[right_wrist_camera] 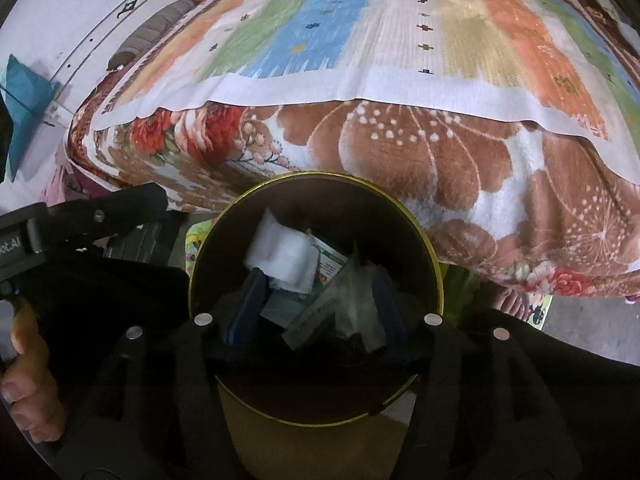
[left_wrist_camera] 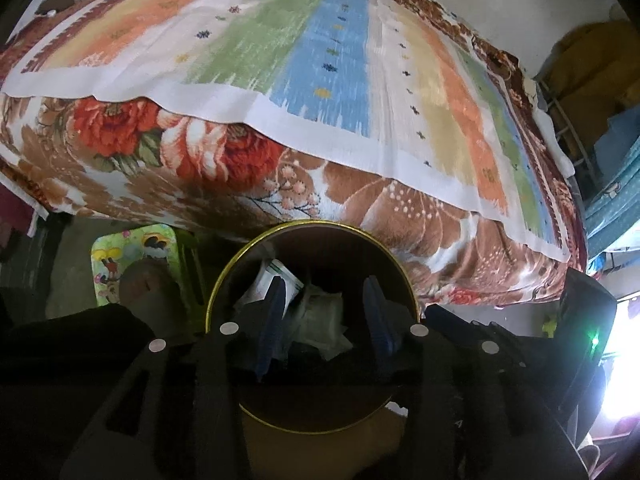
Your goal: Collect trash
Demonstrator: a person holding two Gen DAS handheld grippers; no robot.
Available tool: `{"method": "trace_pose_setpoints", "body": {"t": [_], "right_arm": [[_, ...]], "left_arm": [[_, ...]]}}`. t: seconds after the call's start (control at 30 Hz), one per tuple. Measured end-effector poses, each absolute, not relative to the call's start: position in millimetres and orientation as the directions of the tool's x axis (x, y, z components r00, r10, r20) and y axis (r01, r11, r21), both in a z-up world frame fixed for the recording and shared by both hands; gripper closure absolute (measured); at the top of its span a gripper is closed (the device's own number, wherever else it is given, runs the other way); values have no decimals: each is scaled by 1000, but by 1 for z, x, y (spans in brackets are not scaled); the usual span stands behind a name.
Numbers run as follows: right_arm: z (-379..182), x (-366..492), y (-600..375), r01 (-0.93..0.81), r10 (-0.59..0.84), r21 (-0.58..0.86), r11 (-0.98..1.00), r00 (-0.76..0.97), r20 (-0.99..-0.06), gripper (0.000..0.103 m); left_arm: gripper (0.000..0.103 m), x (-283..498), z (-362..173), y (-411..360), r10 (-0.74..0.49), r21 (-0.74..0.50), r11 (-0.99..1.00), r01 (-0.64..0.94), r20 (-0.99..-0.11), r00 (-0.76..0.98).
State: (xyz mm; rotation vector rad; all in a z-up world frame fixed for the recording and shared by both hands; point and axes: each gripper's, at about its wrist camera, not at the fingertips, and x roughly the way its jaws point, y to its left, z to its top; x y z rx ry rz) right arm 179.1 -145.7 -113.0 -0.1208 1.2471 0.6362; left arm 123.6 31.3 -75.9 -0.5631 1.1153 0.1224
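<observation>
Both grippers (left_wrist_camera: 326,312) (right_wrist_camera: 316,300) gape inside bin's gold rim (right_wrist_camera: 436,276), beside bed (right_wrist_camera: 440,152).

Trash (right_wrist_camera: 304,280) inside bin (right_wrist_camera: 434,264), just before the bed (right_wrist_camera: 400,80).

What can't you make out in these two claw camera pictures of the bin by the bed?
- Bin bottom: both views, buried under the trash.
- White piece: right view, blurred; falling or resting, unclear.
- Carton print: left view, too small, half behind a claw finger.
- Floor under the bed: both views, hidden by the blanket.
</observation>
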Motion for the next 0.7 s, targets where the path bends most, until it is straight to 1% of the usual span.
{"method": "trace_pose_setpoints", "body": {"t": [0.1,0.17,0.2,0.3,0.37,0.43,0.47,0.53,0.57,0.63,0.7], "right_arm": [[-103,174,-152,-516,410,267,814,184,-894,45],[-93,168,-156,-536,420,255,805,211,-882,38],[-89,166,-158,-546,423,248,800,221,-879,37],[-78,159,-167,-557,435,241,795,246,-866,36],[-71,152,-174,-561,439,227,796,276,-855,35],[-63,144,-178,-580,448,212,787,300,-842,30],[-59,141,-180,-583,448,202,787,317,-836,29],[-51,134,-186,-586,451,183,790,352,-820,27],[-48,130,-190,-586,457,183,789,361,-813,24],[-41,123,-197,-585,467,181,790,385,-796,20],[-33,113,-203,-579,484,191,793,407,-775,13]], "left_arm": [[57,120,-67,28,-191,-373,865,-335,-863,468],[52,114,-60,24,-185,-353,891,-285,-857,481],[48,110,-57,23,-179,-338,903,-264,-857,484],[44,95,-52,22,-210,-344,916,-208,-850,482],[39,88,-47,19,-200,-327,927,-182,-845,496],[34,84,-43,13,-177,-296,942,-157,-839,515],[33,81,-40,10,-169,-282,949,-144,-835,524],[29,76,-36,7,-172,-282,951,-126,-822,543],[27,73,-34,7,-177,-286,951,-118,-815,551],[19,67,-30,6,-178,-288,952,-109,-805,566],[13,57,-26,6,-166,-282,953,-114,-795,583]]}}
